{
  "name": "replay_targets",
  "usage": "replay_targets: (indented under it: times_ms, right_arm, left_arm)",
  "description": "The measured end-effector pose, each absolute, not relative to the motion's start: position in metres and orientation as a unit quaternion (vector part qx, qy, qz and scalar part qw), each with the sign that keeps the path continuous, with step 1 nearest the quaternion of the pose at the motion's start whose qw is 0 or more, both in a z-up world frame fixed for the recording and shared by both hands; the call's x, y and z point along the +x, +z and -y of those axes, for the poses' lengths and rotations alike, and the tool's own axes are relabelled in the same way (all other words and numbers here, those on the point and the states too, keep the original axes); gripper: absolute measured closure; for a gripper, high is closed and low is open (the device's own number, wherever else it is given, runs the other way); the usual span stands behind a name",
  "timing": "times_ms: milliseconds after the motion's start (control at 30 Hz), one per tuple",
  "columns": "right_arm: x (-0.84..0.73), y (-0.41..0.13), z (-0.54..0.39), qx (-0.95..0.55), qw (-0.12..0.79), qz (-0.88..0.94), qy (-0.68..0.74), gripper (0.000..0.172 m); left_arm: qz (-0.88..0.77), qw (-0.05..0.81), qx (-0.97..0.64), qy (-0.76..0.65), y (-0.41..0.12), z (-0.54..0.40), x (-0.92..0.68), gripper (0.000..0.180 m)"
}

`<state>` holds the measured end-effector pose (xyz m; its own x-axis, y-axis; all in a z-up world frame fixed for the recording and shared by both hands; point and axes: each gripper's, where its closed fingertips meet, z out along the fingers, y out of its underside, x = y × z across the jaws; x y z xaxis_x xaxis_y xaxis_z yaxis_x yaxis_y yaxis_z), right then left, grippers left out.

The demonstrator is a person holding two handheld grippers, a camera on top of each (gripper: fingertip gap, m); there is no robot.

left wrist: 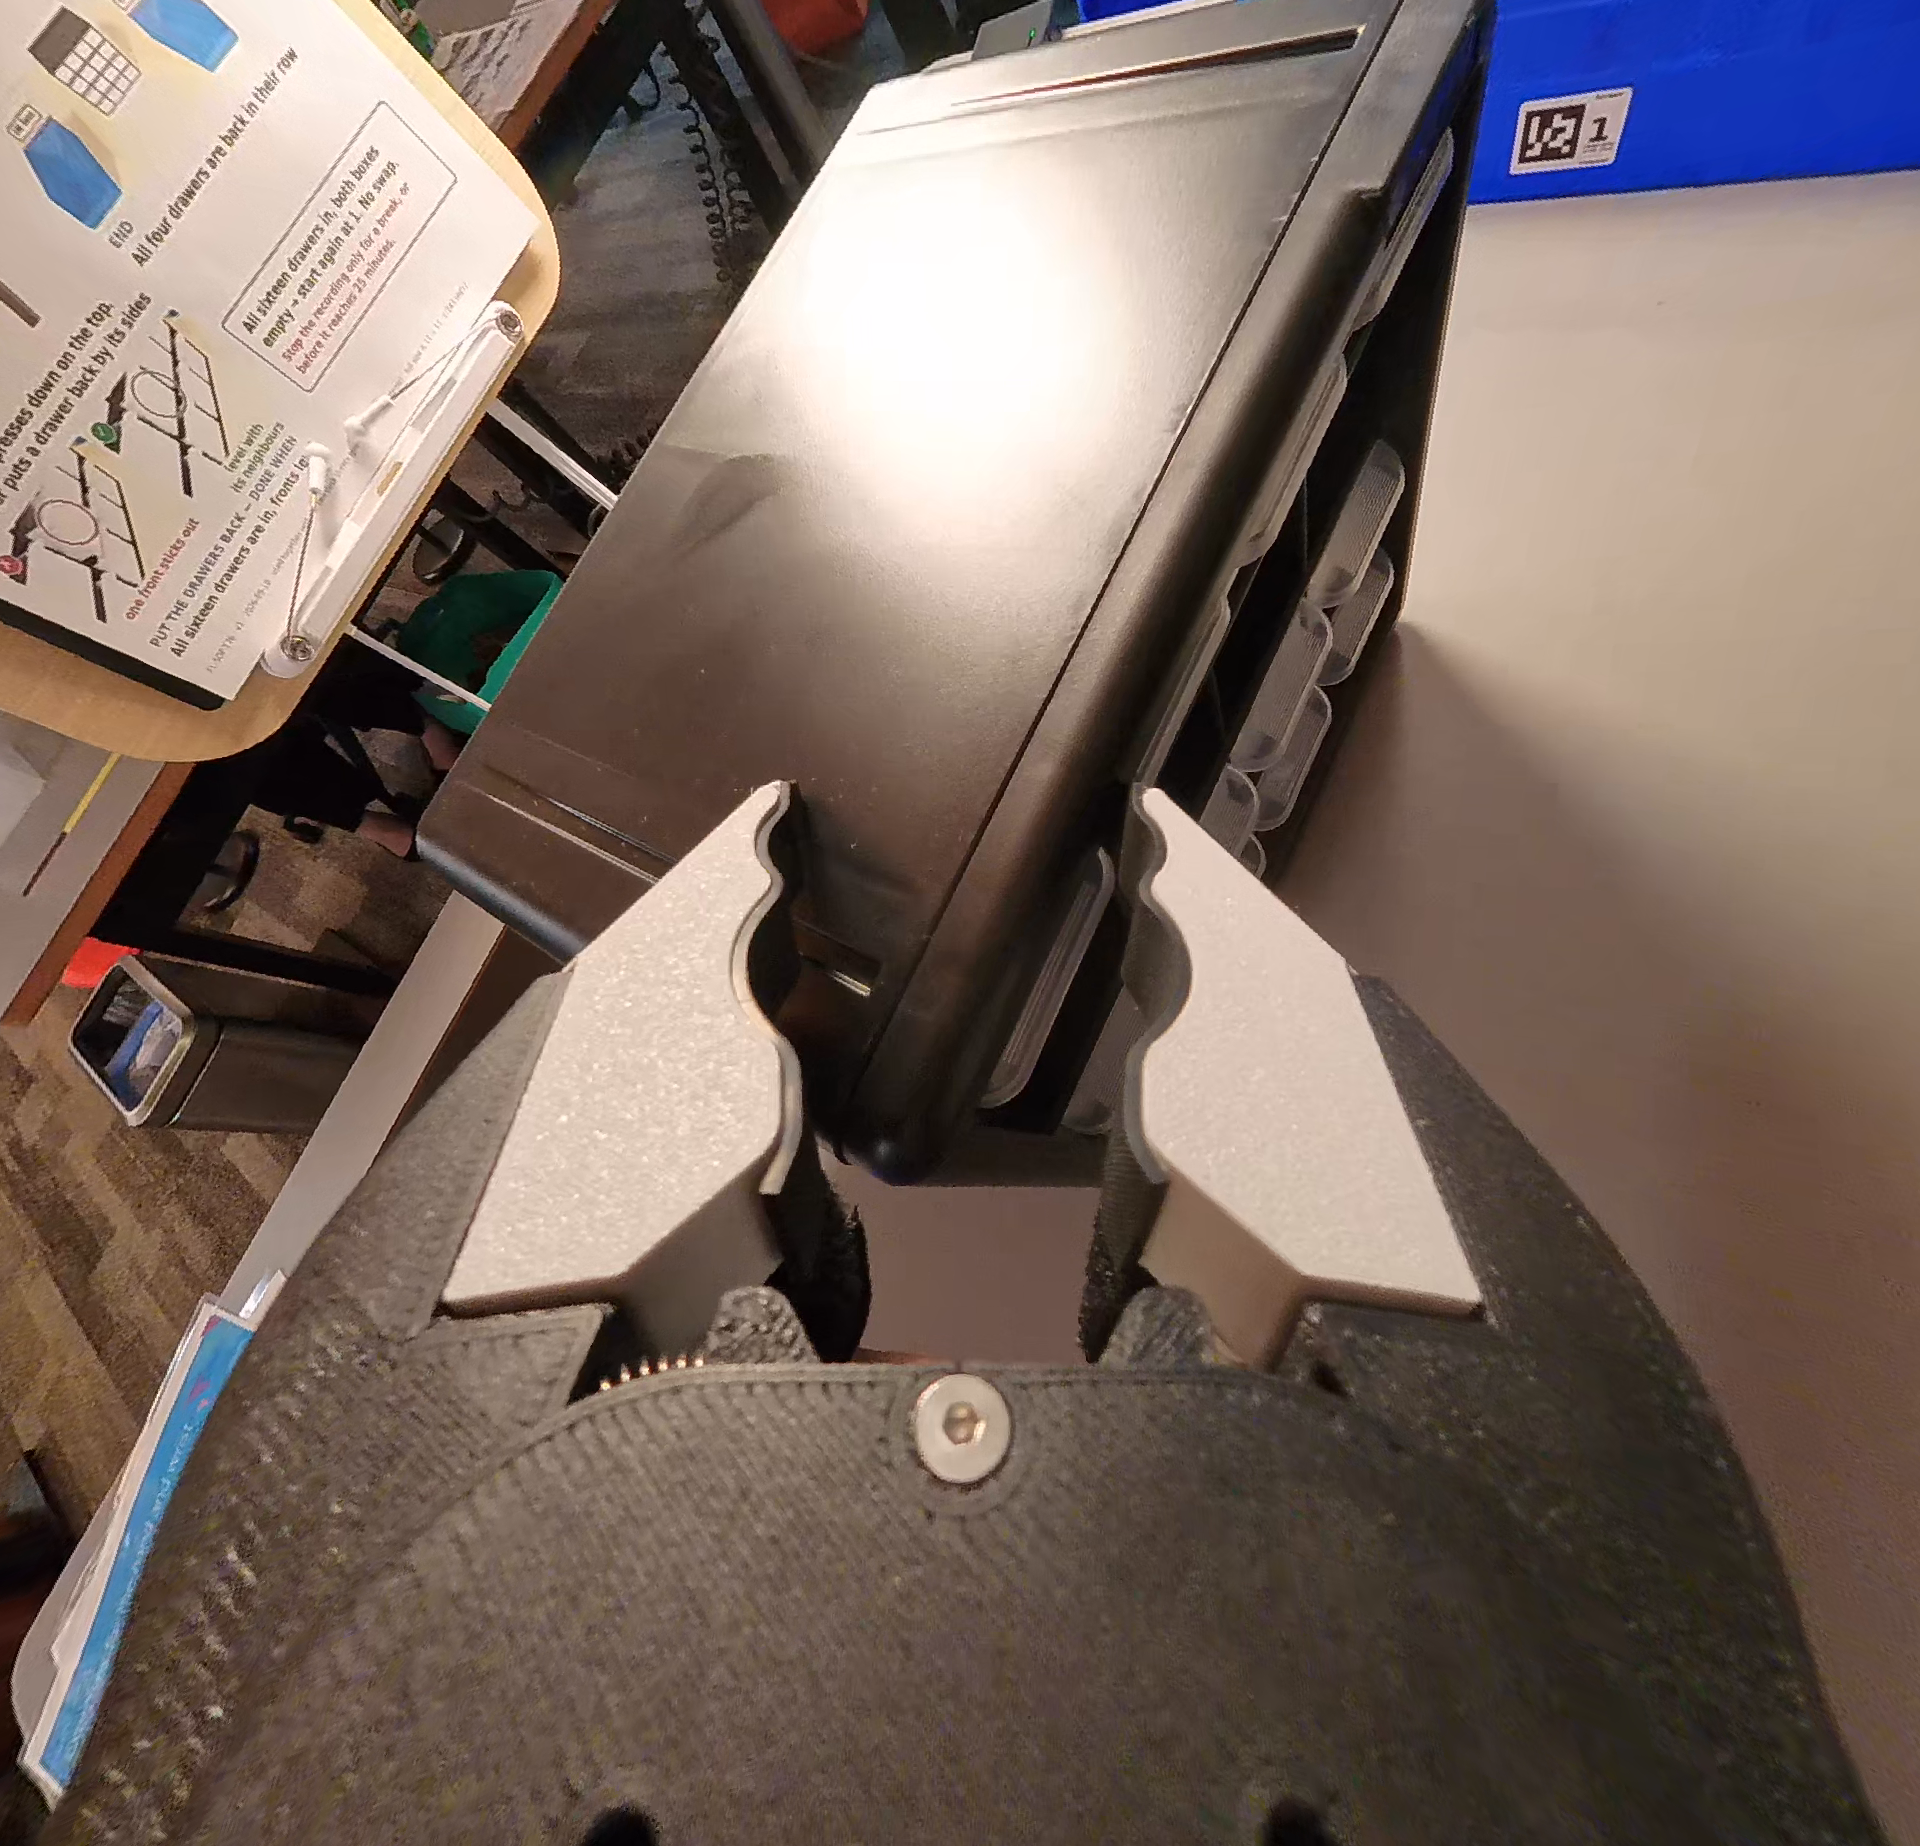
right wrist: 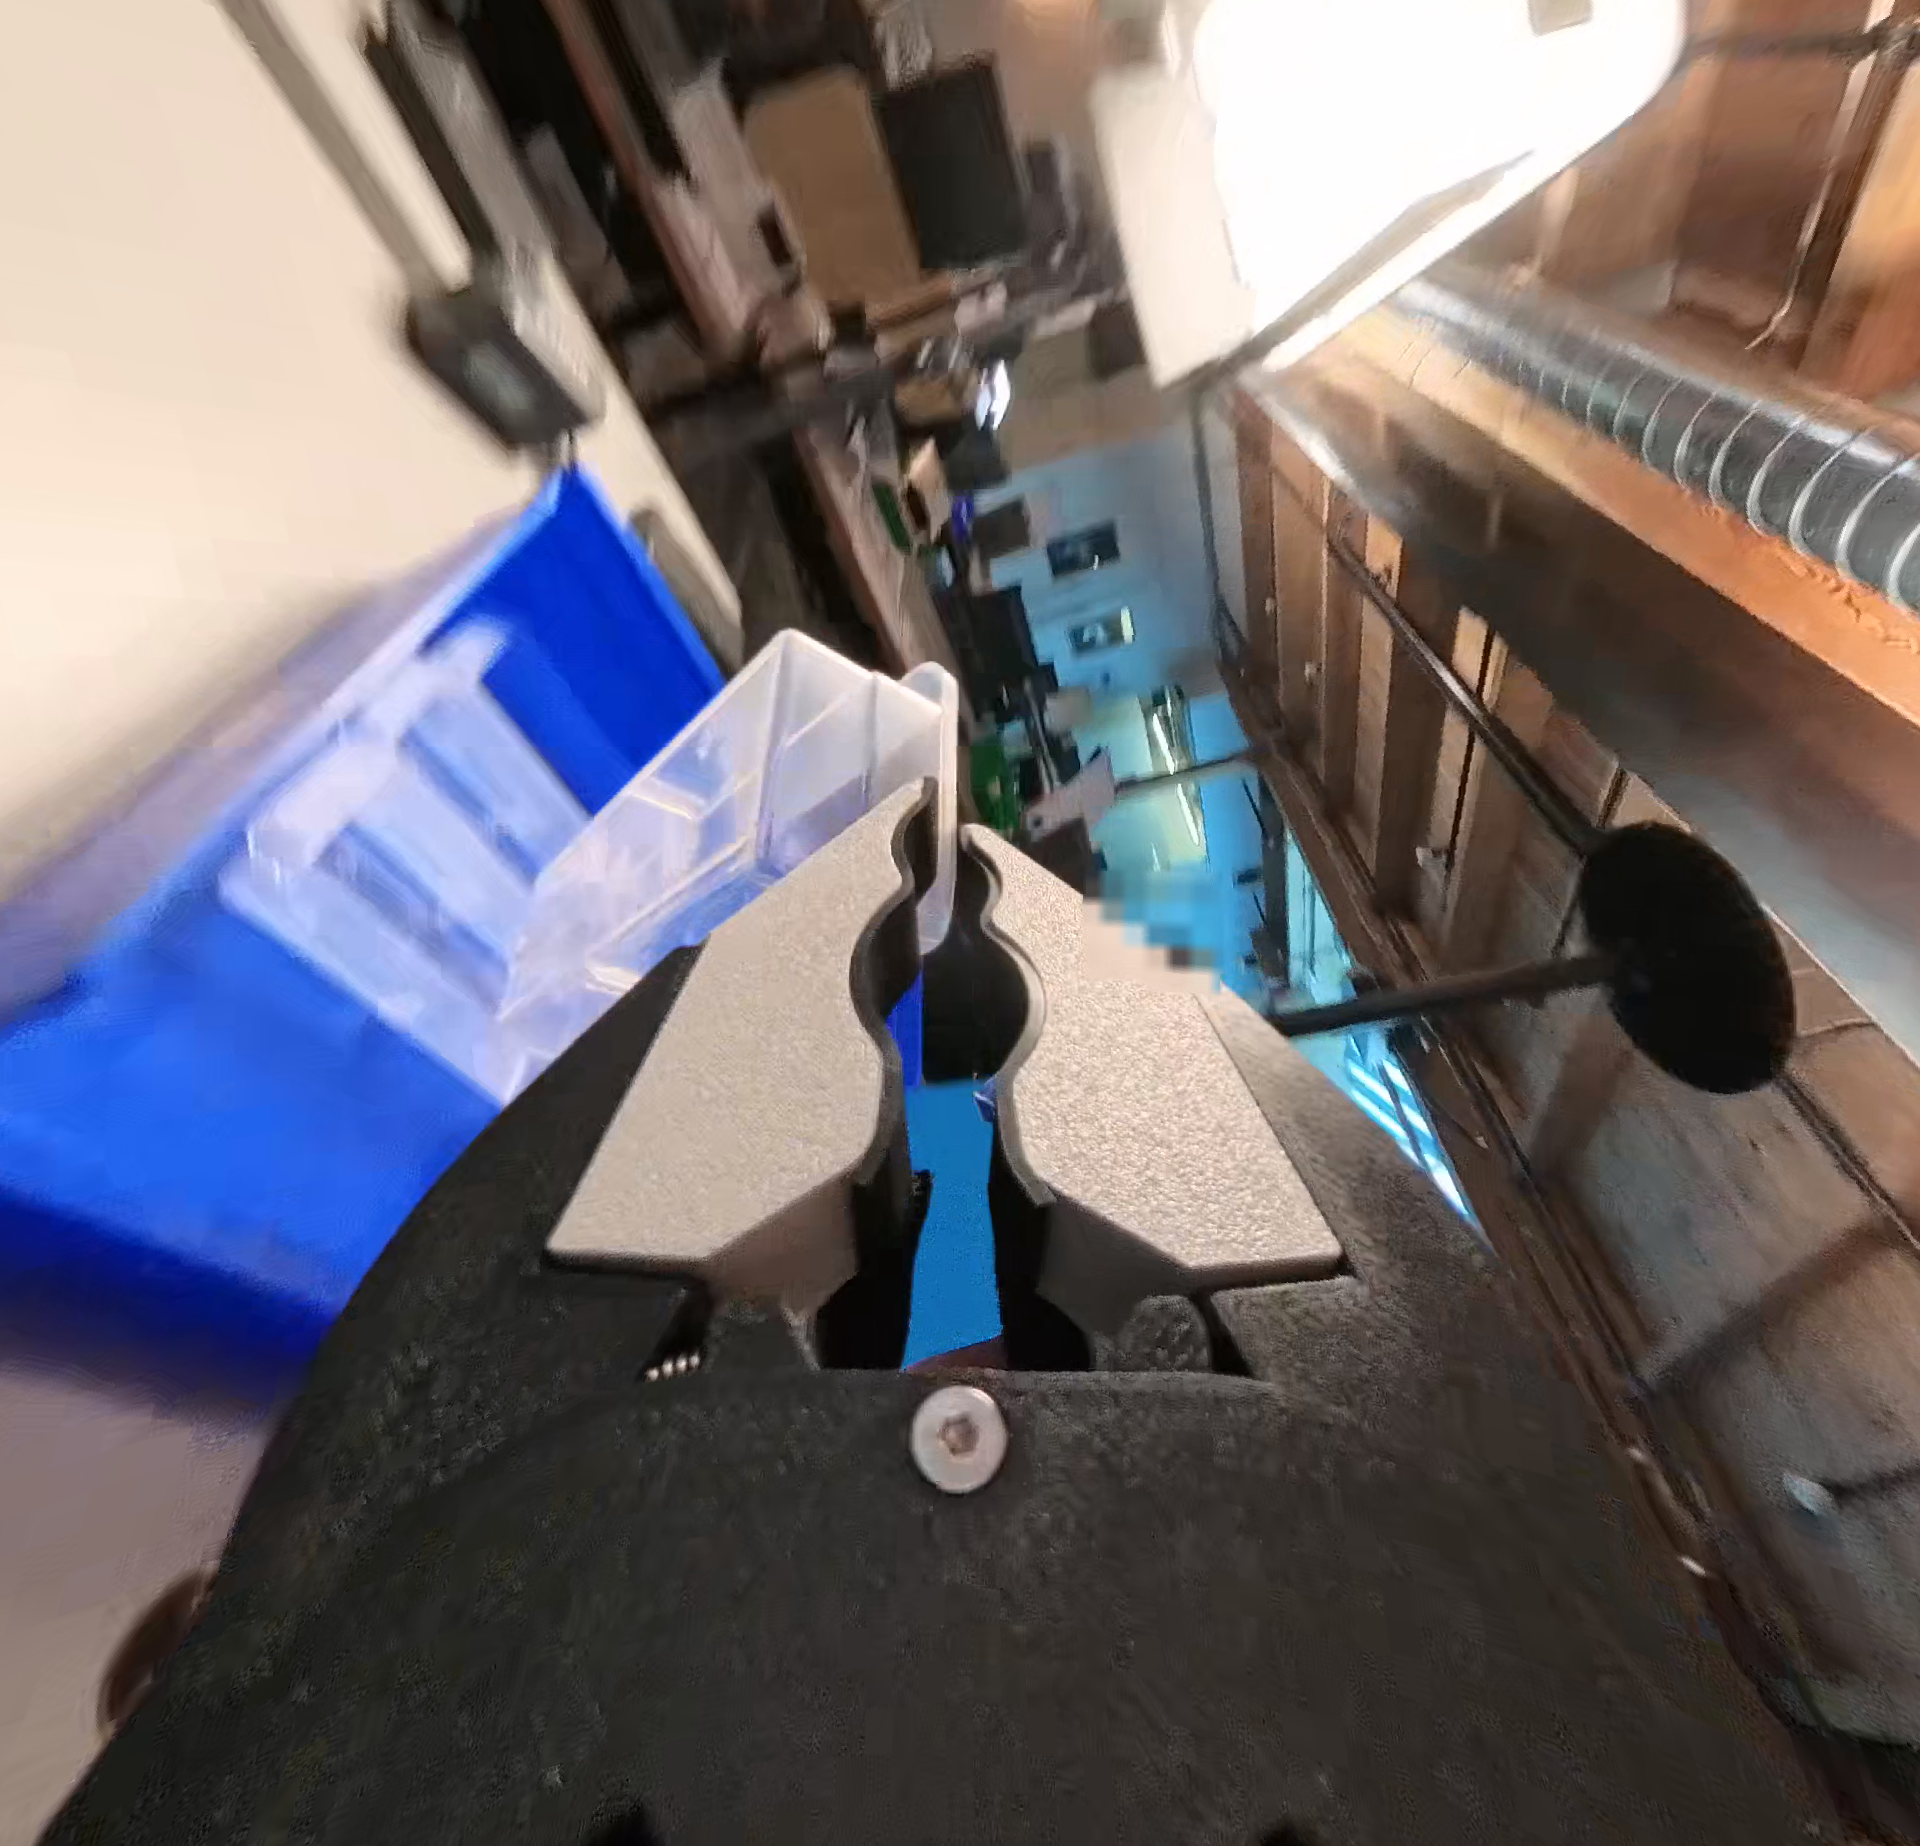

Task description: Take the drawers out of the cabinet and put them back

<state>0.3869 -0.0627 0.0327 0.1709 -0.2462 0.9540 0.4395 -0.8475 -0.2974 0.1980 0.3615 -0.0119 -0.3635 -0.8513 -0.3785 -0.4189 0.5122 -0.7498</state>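
The right gripper (right wrist: 943,840) is pinching a clear drawer (right wrist: 727,809) by its front lip, carrying it beside a blue bin (right wrist: 156,1121). The left gripper (left wrist: 961,809), jaws spread, is straddling the black cabinet (left wrist: 935,446) corner. This looks like removal; next, probably setting 1 drawer down.

Left wrist camera looks down, close over the glossy black plastic cabinet (left wrist: 935,466); right wrist camera tilts sideways toward the room, past a blue plastic bin (right wrist: 208,1069).

The black cabinet (left wrist: 935,466) blocks ahead; bare table (left wrist: 1662,653) lies open to its right.
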Motion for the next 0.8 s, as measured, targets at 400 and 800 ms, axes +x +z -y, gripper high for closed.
replay_targets:
  times_ms: [400,800]
  right_arm:
    - [0.415,-0.109,0.079,-0.764,0.160,0.082,-0.620,0.158]
    - [0.406,-0.125,0.077,-0.836,0.316,-0.068,-0.444,0.111]
  left_arm:
    - [-0.778,0.390,-0.406,-0.279,-0.012,-0.362,0.198,0.117]
    - [-0.778,0.392,-0.405,-0.277,-0.012,-0.361,0.198,0.118]
